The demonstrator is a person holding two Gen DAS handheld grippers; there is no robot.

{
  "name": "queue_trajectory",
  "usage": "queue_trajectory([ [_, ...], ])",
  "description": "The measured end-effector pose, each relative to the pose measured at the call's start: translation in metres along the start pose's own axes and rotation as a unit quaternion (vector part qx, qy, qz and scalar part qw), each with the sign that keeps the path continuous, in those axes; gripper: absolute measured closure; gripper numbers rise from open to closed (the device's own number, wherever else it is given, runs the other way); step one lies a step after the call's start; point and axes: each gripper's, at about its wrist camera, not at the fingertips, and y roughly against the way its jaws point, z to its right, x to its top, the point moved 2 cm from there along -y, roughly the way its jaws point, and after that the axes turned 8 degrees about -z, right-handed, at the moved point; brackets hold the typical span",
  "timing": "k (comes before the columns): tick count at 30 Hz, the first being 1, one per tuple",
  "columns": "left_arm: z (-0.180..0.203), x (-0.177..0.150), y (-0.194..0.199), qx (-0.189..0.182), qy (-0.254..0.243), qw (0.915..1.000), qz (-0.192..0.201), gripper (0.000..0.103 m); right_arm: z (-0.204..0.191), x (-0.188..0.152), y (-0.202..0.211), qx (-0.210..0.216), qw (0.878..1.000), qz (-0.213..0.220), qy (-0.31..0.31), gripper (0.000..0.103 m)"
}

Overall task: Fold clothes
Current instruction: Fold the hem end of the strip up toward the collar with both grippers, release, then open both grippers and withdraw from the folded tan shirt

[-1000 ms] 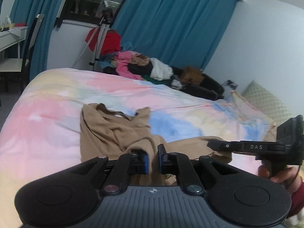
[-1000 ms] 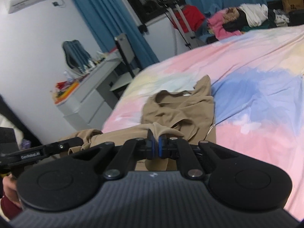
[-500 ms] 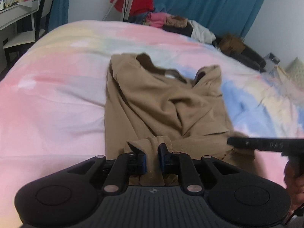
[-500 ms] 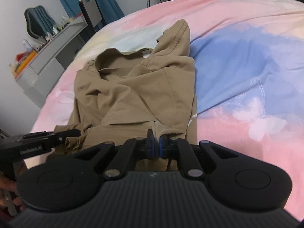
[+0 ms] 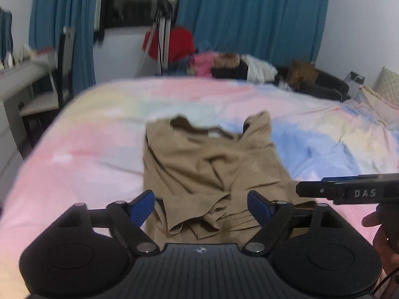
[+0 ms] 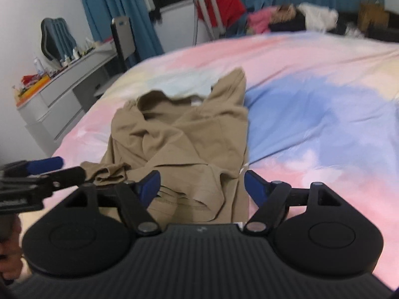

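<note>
So both grippers hang over the near end of the shirt (image 5: pixel 209 164), and both have their jaws spread wide with nothing between them. The left gripper (image 5: pixel 200 203) sits above the bunched hem; the right gripper (image 6: pixel 202 184) is just beside it, over the shirt's right edge. Neither touches the cloth, as far as I can tell, though the pictures are a bit blurred.

The shirt — a tan one — lies on the bed (image 5: pixel 82 147), collar at the far end, hem at the near end, roughly in the middle of the pastel cover. Its sides look turned inward, so it makes a narrow strip rather than a spread-out shape. That much of the fold seems done. The near hem is rumpled and doubled over itself in loose layers, and creases run across the middle.

I'd judge the job about halfway: the lengthwise folds are in, but the strip is not yet folded end to end, and the near edge wants smoothing first. A heap of clothes (image 5: pixel 224 64) waits at the far side of the bed — more work, perhaps.
</note>
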Motion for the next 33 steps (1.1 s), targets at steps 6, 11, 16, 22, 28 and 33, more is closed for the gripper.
queue_trajectory([
  [6, 0.014, -0.011, 0.047, 0.006, 0.022, 0.9991, 0.036, 0.003, -0.014, -0.013, 0.047, -0.012, 0.999, 0.048, 0.018, 0.027],
  [11, 0.033, -0.028, 0.072, 0.025, 0.013, 0.998, 0.057, 0.0, -0.02, -0.033, 0.081, -0.02, 0.996, 0.082, 0.026, 0.027],
  [16, 0.05, -0.041, 0.082, 0.033, -0.01, 0.9975, 0.062, 0.0, -0.021, -0.043, 0.091, -0.021, 0.996, 0.087, 0.022, 0.027],
  [22, 0.047, -0.044, 0.073, 0.046, -0.009, 0.9978, 0.048, 0.0, -0.019, -0.042, 0.085, -0.034, 0.996, 0.085, 0.021, 0.027],
  [28, 0.034, -0.045, 0.06, 0.012, 0.03, 0.9995, -0.002, 0.0, -0.013, -0.043, 0.073, -0.046, 0.996, 0.072, 0.013, 0.027],
  [33, 0.022, -0.057, 0.057, -0.07, 0.109, 0.9875, -0.089, 0.0, -0.007, -0.042, 0.063, -0.055, 0.997, 0.059, -0.003, 0.027],
])
